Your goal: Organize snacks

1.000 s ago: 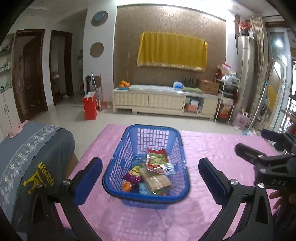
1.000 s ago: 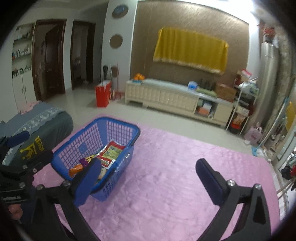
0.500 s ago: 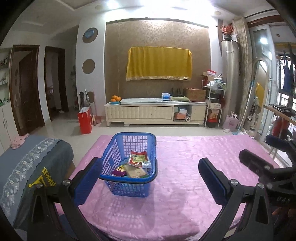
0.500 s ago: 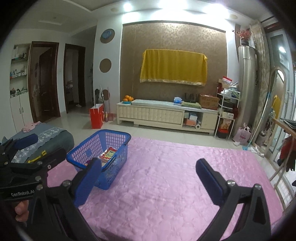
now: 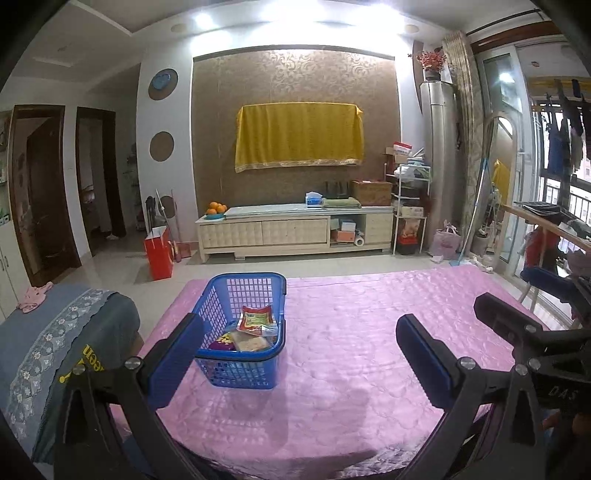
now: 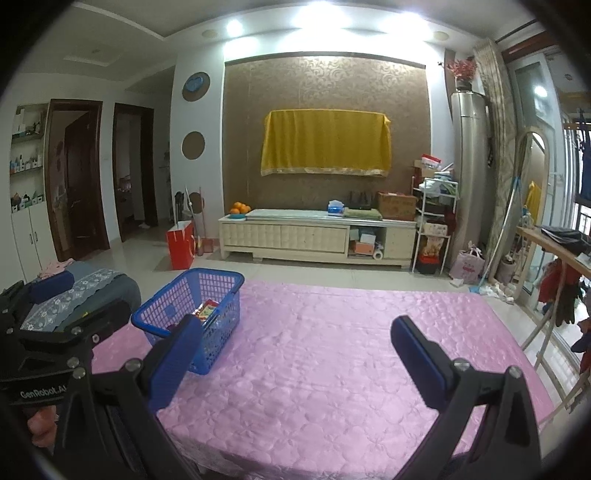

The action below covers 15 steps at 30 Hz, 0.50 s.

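Over the pink table (image 5: 332,332), both grippers gape wide, empty.

Room's pretty bright overall, lit mostly by ceiling lights (image 5: 314,16) that blow out into white glare along the top of both views. Extra daylight comes in from the window (image 5: 554,206) on the right. The pink tablecloth (image 5: 351,332) has a soft sheen, and the blue basket (image 5: 243,328) drops a faint shadow toward the camera. Heavy fisheye warp: door frames and walls bow near the edges, and the corners go black. The middle is sharp enough; the far edges get soft and a bit smeared.
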Each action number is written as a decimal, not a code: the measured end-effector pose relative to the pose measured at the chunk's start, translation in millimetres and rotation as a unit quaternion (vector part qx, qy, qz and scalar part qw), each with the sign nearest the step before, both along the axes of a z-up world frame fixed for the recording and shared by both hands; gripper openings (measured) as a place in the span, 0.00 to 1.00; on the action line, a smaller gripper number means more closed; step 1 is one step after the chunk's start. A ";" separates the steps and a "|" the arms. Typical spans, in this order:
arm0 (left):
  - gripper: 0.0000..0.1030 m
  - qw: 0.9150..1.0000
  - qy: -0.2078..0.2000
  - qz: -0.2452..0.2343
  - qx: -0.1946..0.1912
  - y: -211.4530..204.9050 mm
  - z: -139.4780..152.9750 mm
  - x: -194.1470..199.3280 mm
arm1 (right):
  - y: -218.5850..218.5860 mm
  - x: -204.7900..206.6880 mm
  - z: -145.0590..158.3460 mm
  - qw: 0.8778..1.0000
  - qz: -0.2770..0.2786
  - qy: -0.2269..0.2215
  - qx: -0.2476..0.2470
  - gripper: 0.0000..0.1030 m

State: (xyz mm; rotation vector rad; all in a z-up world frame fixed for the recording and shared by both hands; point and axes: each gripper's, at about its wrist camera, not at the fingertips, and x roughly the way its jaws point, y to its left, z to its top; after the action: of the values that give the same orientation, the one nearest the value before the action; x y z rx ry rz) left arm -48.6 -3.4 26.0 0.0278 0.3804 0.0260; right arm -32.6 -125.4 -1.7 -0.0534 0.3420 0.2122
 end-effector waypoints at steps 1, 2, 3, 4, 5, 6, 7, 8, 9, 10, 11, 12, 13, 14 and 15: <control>1.00 1.000 0.000 -0.001 0.001 -0.9 0.1 -0.7 | -0.1 0.0 0.0 1.000 -0.001 0.000 0.000 1.00; 1.00 1.000 -0.001 -0.002 0.001 -1.7 0.3 -1.9 | -0.9 -1.6 -0.3 1.000 0.000 -0.001 0.003 1.00; 1.00 1.000 -0.002 -0.003 0.002 -2.3 0.9 -2.8 | -1.1 -4.1 -0.8 1.000 0.000 -0.001 0.005 1.00; 1.00 1.000 -0.002 -0.003 0.002 -2.1 0.9 -3.4 | -1.2 -4.3 -0.5 1.000 0.000 -0.002 0.007 1.00; 1.00 1.000 -0.002 -0.002 0.002 -1.9 0.5 -3.5 | -1.0 -9.2 -1.8 1.000 0.000 -0.003 0.007 1.00; 1.00 1.000 -0.001 -0.001 0.002 -2.1 0.4 -3.5 | -1.0 -9.2 -2.0 1.000 -0.001 -0.003 0.006 1.00; 1.00 1.000 0.001 0.000 0.001 -1.5 0.3 -3.9 | -1.0 -9.7 -2.2 1.000 -0.002 -0.003 0.004 1.00; 1.00 1.000 0.001 0.000 0.000 -1.7 0.2 -5.0 | -0.7 -9.9 -2.3 1.000 -0.002 -0.003 0.004 1.00; 1.00 1.000 0.002 0.000 0.000 -1.3 0.8 -5.3 | -0.3 -9.9 -2.4 1.000 -0.001 -0.002 0.004 1.00; 1.00 1.000 0.002 0.000 -0.001 -1.2 1.6 -5.9 | -0.4 -10.7 -2.4 1.000 -0.001 -0.001 0.005 1.00; 1.00 1.000 0.002 0.000 -0.001 -1.1 1.7 -5.8 | 0.0 -11.2 -2.3 1.000 0.000 -0.002 0.005 1.00; 1.00 1.000 0.002 0.001 0.000 -1.1 1.7 -5.7 | 0.3 -11.2 -2.3 1.000 -0.001 -0.002 0.004 1.00; 1.00 1.000 0.003 0.001 0.000 -0.7 1.6 -5.4 | 0.9 -11.9 -2.4 1.000 -0.002 -0.003 0.003 1.00; 1.00 1.000 0.004 0.002 0.000 -0.6 2.1 -5.3 | 1.4 -12.5 -2.6 1.000 -0.002 -0.004 0.002 1.00; 1.00 1.000 0.005 0.003 0.000 -1.1 2.1 -5.3 | 2.3 -13.1 -3.1 1.000 -0.003 -0.003 0.001 1.00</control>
State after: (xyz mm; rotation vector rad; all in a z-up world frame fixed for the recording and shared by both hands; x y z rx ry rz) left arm -53.9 -4.5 28.2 0.0274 0.3901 0.0317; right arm -45.8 -123.1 -4.8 -0.0520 0.3359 0.2069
